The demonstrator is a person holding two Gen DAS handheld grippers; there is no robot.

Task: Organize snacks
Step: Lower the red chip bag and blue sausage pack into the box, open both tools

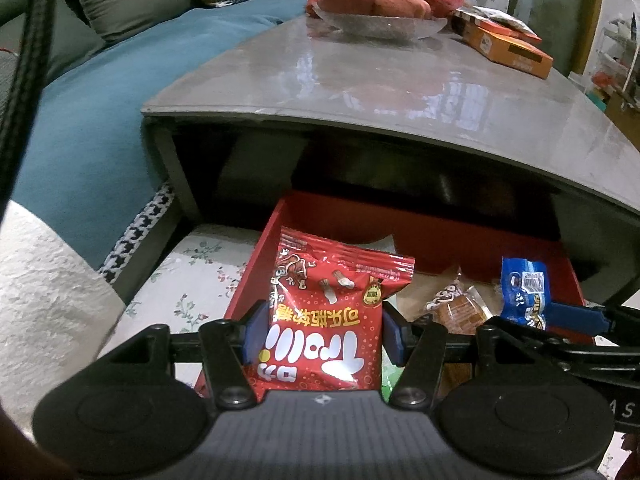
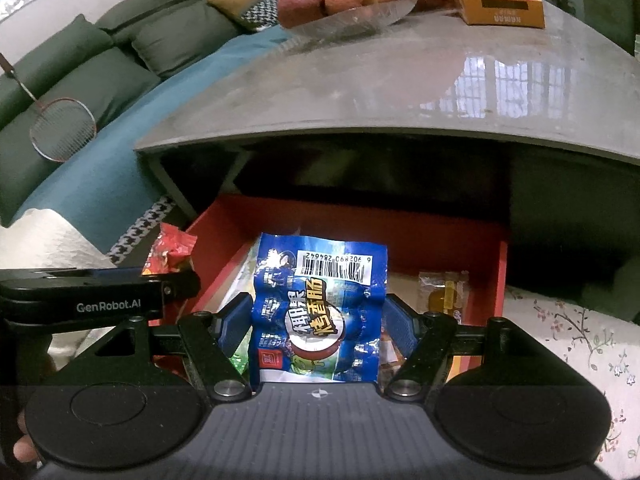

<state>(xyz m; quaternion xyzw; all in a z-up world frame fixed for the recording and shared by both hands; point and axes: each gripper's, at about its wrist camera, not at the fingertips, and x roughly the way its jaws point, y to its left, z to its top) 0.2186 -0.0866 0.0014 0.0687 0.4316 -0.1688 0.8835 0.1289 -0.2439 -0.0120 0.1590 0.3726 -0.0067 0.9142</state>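
Observation:
My left gripper point(image 1: 322, 330) is shut on a red candy bag point(image 1: 326, 312), held upright over the open red drawer point(image 1: 360, 220) under the grey table. My right gripper point(image 2: 318, 320) is shut on a blue sausage pack point(image 2: 320, 308), also above the red drawer point(image 2: 440, 224). In the left wrist view the blue sausage pack point(image 1: 522, 292) and a right fingertip point(image 1: 576, 316) show at the right. The right wrist view catches the red candy bag point(image 2: 172, 250) and the left gripper's body at the left. A brown wrapped snack point(image 1: 456, 308) lies in the drawer.
The grey table top point(image 1: 360, 72) overhangs the drawer and carries a glass bowl of apples point(image 1: 376, 4) and orange boxes point(image 1: 508, 44). A small amber snack packet point(image 2: 444, 292) lies in the drawer's right side. A teal-covered sofa point(image 1: 100, 100) stands to the left, floral cloth point(image 2: 568, 340) below.

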